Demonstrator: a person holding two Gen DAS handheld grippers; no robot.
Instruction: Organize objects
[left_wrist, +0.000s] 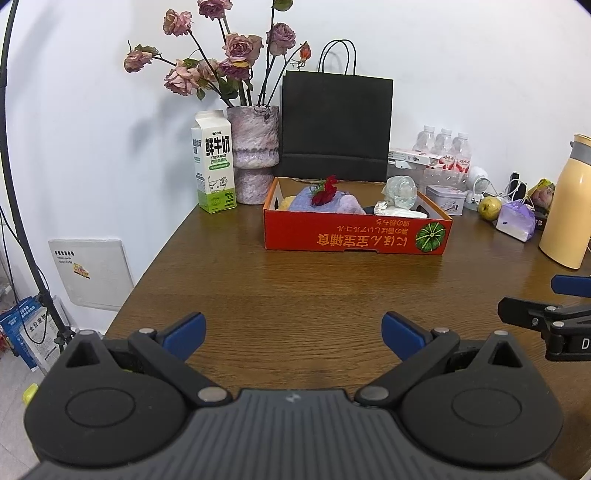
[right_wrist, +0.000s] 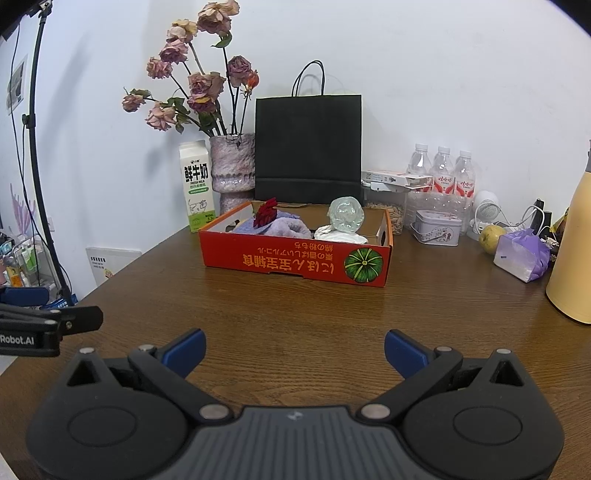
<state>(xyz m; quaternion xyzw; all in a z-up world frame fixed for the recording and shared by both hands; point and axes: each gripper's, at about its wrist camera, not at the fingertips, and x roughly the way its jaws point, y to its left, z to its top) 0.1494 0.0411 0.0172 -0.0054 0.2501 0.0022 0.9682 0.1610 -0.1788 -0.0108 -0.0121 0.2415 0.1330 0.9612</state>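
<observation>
Orange box (left_wrist: 354, 236) sits at upper centre of the table (left_wrist: 295, 295), already holding cloth and a red flower (left_wrist: 325, 192).
Both tools hover empty: left gripper (left_wrist: 293, 332) and right gripper (right_wrist: 294, 349) have fingers spread apart. Probably nothing is chosen yet; approach any loose item low and slowly.

Both fisheye views sit low over the brown wooden table (left_wrist: 295, 280), each looking forward across it toward the white wall. Each has the shallow red cardboard box (left_wrist: 354, 236) near 12 o'clock, at middling range. The left wrist view stands further left, catching the right gripper (left_wrist: 554, 306) at 3 o'clock; the right wrist view catches the left gripper (right_wrist: 55, 310) at 9 o'clock. Both share the box, the black paper bag (right_wrist: 308, 147) and the vase of dried pink roses (right_wrist: 232, 166).
</observation>
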